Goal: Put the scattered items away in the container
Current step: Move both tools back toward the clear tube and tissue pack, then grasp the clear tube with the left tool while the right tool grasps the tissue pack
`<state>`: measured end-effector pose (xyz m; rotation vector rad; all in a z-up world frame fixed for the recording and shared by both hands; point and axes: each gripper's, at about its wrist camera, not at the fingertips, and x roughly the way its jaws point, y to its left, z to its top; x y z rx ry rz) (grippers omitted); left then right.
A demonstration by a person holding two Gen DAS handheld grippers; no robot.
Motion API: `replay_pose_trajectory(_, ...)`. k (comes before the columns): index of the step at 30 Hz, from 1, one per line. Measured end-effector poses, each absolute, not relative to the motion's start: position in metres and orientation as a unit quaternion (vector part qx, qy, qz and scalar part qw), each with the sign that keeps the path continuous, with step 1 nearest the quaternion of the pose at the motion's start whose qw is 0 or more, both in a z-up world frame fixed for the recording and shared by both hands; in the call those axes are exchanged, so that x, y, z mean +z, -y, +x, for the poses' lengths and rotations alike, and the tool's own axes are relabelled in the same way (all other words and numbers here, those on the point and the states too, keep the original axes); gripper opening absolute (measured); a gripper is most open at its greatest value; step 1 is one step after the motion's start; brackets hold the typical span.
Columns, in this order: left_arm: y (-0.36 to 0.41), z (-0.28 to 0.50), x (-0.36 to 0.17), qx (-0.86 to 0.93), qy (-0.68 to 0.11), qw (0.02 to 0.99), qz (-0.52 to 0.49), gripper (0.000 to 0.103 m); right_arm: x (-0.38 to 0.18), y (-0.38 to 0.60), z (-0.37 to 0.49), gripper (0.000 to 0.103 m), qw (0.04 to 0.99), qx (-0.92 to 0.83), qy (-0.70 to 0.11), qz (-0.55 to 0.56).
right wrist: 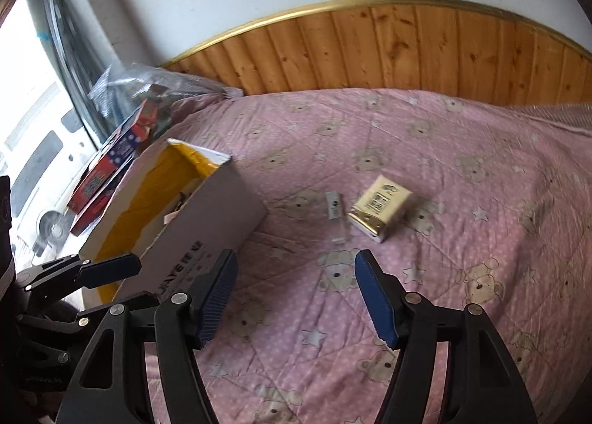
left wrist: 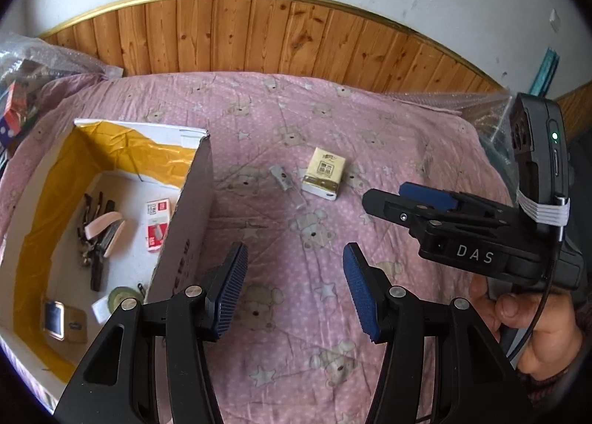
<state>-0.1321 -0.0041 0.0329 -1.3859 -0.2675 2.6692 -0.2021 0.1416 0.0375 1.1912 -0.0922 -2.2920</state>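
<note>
An open cardboard box (left wrist: pixel 192 202) with yellow lining stands on the pink bedspread at the left; it also shows in the right wrist view (right wrist: pixel 207 224). Inside lie a red-and-white staples box (left wrist: pixel 157 226), dark tools (left wrist: pixel 98 235), a tape roll (left wrist: pixel 120 296) and a small device (left wrist: pixel 55 318). On the bedspread lie a yellow tissue pack (left wrist: pixel 325 174) (right wrist: pixel 381 207) and a small clear-and-grey stick (left wrist: pixel 285 181) (right wrist: pixel 335 211). My left gripper (left wrist: pixel 294 287) is open and empty beside the box. My right gripper (right wrist: pixel 296 298) is open and empty, short of the two items.
A wooden headboard (left wrist: pixel 259 35) and white wall lie behind the bed. Bubble wrap and coloured boxes (right wrist: pixel 111 164) sit at the far left by a window. More bubble wrap (left wrist: pixel 484 109) lies at the right edge. The right gripper body (left wrist: pixel 462 235) shows in the left wrist view.
</note>
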Motion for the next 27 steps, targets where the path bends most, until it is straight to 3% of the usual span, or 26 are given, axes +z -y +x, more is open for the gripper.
replay_pose_trajectory(12, -0.004, -0.221, -0.045, 0.855, 0.126, 0.026, -0.502, 0.057, -0.045, -0.141, -0.311, 0.068, 0.199, -0.827, 0.098, 0.517)
replay_pose_trajectory(18, -0.009, -0.245, -0.063, 0.852, 0.129, 0.034, -0.507, 0.057, -0.087, -0.123, -0.353, 0.072, 0.165, -0.819, 0.081, 0.543)
replay_pose_trajectory(19, -0.011, -0.25, -0.065, 0.851, 0.128, 0.037, -0.508, 0.057, -0.087, -0.121, -0.352, 0.07, 0.168, -0.825, 0.063, 0.535)
replay_pose_trajectory(21, -0.016, -0.261, -0.073, 0.847, 0.13, 0.04, -0.514, 0.057, -0.086, -0.124, -0.35, 0.054, 0.173, -0.83, 0.034, 0.53)
replay_pose_trajectory(26, -0.035, -0.289, -0.099, 0.844, 0.111, 0.032, -0.524, 0.056, -0.078, -0.182, -0.338, 0.053, 0.15, -0.841, 0.052, 0.517)
replay_pose_trajectory(27, -0.037, -0.292, -0.105, 0.844, 0.102, 0.021, -0.526, 0.048, -0.079, -0.193, -0.335, 0.053, 0.145, -0.842, 0.058, 0.517)
